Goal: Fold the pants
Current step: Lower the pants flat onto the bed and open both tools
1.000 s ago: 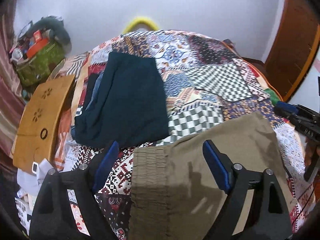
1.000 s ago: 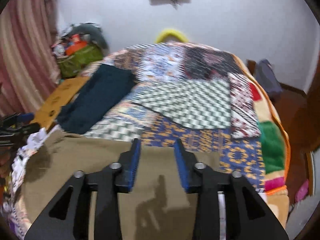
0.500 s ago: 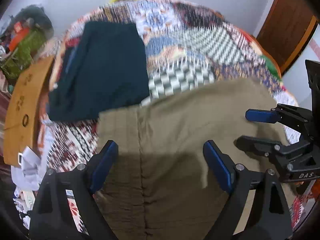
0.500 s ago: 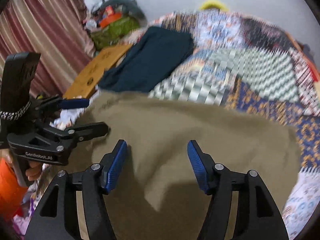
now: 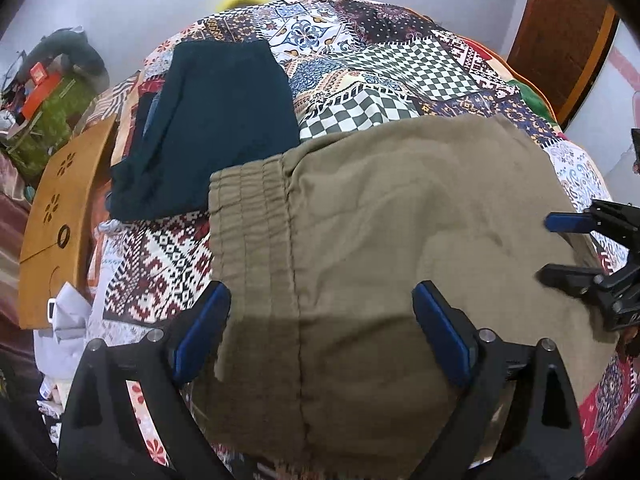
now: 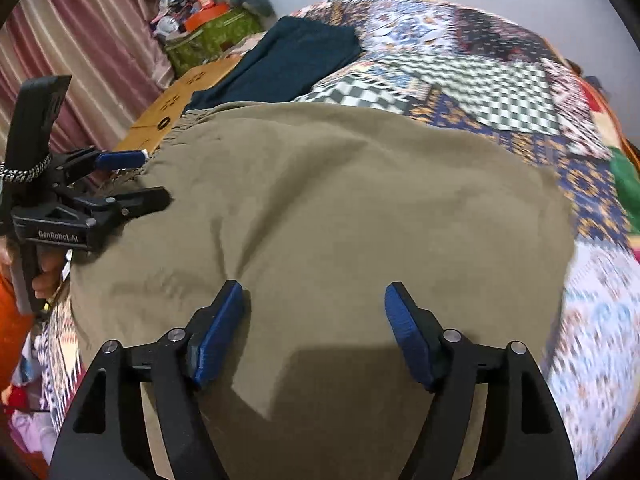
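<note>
Olive-brown pants (image 5: 372, 240) lie folded flat on the patchwork bed, with the elastic waistband (image 5: 248, 208) at the left. In the right wrist view the pants (image 6: 340, 208) fill the middle. My left gripper (image 5: 320, 320) is open and empty, hovering over the near waistband end; it also shows in the right wrist view (image 6: 132, 178) at the left edge of the pants. My right gripper (image 6: 316, 316) is open and empty over the near middle of the pants; it shows in the left wrist view (image 5: 560, 248) at the right.
A folded dark teal garment (image 5: 212, 128) lies on the patchwork bedspread (image 5: 400, 64) behind the pants. A wooden board (image 5: 60, 216) leans at the bed's left side. Cluttered bags (image 6: 212, 28) stand by the curtain. A wooden door (image 5: 560, 20) is at the far right.
Both grippers have pulled back and tilted up a little over the pants. The right gripper's jaws have opened wider than one second ago. The pants lie flat and still.
</note>
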`<control>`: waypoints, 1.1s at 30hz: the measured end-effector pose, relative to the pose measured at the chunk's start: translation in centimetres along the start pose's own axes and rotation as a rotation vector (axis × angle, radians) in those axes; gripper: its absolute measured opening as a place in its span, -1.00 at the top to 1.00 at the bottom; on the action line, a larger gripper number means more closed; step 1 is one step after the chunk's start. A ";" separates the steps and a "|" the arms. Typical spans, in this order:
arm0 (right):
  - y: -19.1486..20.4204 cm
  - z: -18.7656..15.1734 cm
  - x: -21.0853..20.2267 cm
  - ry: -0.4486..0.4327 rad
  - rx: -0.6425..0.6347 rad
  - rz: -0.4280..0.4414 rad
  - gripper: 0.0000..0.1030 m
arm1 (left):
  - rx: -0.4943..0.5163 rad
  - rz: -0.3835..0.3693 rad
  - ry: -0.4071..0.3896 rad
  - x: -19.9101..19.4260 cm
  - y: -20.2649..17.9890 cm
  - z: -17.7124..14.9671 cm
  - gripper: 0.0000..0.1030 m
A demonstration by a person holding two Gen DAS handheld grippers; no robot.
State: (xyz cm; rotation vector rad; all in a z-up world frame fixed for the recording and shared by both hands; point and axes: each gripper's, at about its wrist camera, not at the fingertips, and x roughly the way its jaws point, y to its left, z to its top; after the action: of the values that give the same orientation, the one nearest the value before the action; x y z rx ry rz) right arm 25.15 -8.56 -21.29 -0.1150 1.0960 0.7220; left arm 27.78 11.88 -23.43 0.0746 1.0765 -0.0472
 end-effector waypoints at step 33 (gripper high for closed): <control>0.4 -6.2 -7.3 -0.169 0.144 -0.116 -0.39 | -0.225 0.001 -0.031 -7.8 1.9 -8.4 -0.83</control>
State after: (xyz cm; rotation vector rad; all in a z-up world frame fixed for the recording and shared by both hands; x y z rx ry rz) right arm 18.25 -14.35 -17.95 0.0056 0.9675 0.5369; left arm 16.89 14.54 -20.46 -0.1282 1.0441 0.0731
